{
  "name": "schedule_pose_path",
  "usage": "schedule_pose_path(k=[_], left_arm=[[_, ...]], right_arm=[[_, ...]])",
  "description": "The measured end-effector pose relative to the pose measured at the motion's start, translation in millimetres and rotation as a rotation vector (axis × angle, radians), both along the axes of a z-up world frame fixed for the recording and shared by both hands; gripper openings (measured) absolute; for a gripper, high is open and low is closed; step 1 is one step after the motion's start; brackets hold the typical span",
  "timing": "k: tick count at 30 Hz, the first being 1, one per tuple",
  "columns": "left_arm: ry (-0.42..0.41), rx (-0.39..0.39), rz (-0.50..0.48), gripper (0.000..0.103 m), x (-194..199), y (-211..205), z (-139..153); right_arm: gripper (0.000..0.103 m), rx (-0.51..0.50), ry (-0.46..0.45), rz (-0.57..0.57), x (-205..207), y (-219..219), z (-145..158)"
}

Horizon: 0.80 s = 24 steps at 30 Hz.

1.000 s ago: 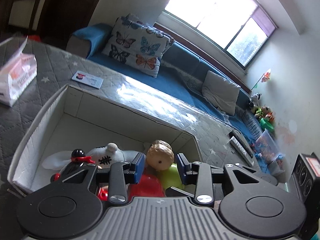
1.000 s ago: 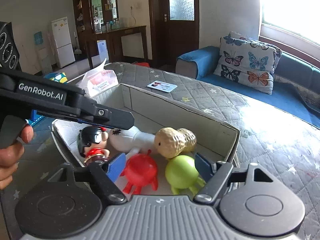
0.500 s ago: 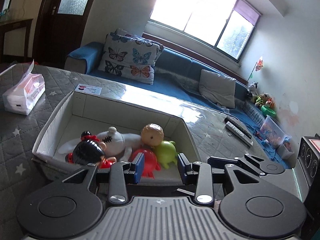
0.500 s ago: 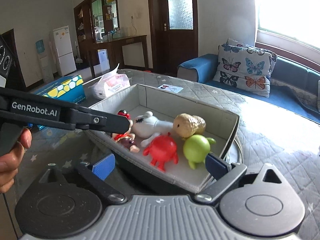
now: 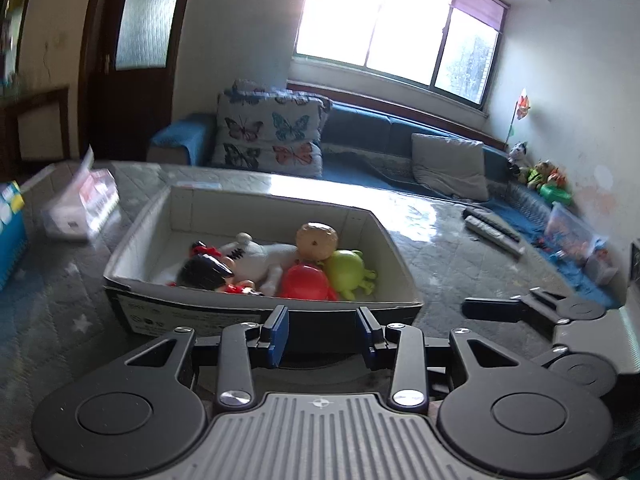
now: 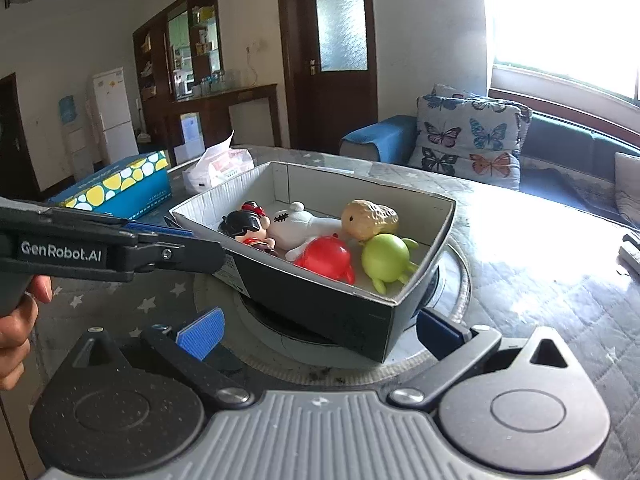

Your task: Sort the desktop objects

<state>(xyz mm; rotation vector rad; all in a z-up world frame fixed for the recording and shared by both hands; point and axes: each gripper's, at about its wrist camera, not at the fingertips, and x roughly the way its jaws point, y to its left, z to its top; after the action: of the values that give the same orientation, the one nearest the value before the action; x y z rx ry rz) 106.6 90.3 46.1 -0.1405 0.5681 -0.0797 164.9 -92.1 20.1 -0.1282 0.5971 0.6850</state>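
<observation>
An open cardboard box (image 5: pixel 256 314) (image 6: pixel 320 304) stands on the quilted table. In it lie a black-haired doll (image 5: pixel 206 272) (image 6: pixel 244 228), a white plush (image 5: pixel 260 258) (image 6: pixel 304 228), a peanut toy (image 5: pixel 316 240) (image 6: pixel 370 218), a red toy (image 5: pixel 306 282) (image 6: pixel 328 258) and a green toy (image 5: pixel 346 272) (image 6: pixel 386 258). My left gripper (image 5: pixel 323 334) is open and empty, just in front of the box's near wall. My right gripper (image 6: pixel 316 330) is wide open and empty, near the box's front corner. The left gripper also shows from the side in the right wrist view (image 6: pixel 120 248).
A tissue pack (image 5: pixel 82 208) (image 6: pixel 218 168) and a blue-yellow spotted box (image 6: pixel 120 188) lie on the table left of the box. Remote controls (image 5: pixel 492 232) lie at the right. A sofa with a butterfly cushion (image 5: pixel 272 136) stands behind the table.
Both grippers have pulled back and up from the box; the toys that were between the fingers a second ago now lie well ahead in the box. Both stay open.
</observation>
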Motion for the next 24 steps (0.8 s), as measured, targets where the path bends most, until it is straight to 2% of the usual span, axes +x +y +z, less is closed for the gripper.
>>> schedule_pose_path(k=[10,15,24], left_arm=[[0.000,0.143,0.056,0.040,-10.6,-6.7,-19.9],[0.035,0.149,0.080,0.040,-13.1,-0.9,-29.8],[0.072,0.209,0.132,0.040,-12.2,0.0,-35.9]], right_arm=[[0.103,0.032,-0.032,-0.064,-11.8,-4.4,-7.7],[0.103,0.025,-0.015,-0.067,-15.1,-1.6,-14.8],[0.103,0.019,0.019,-0.079,-16.2,4.7,-23.1]])
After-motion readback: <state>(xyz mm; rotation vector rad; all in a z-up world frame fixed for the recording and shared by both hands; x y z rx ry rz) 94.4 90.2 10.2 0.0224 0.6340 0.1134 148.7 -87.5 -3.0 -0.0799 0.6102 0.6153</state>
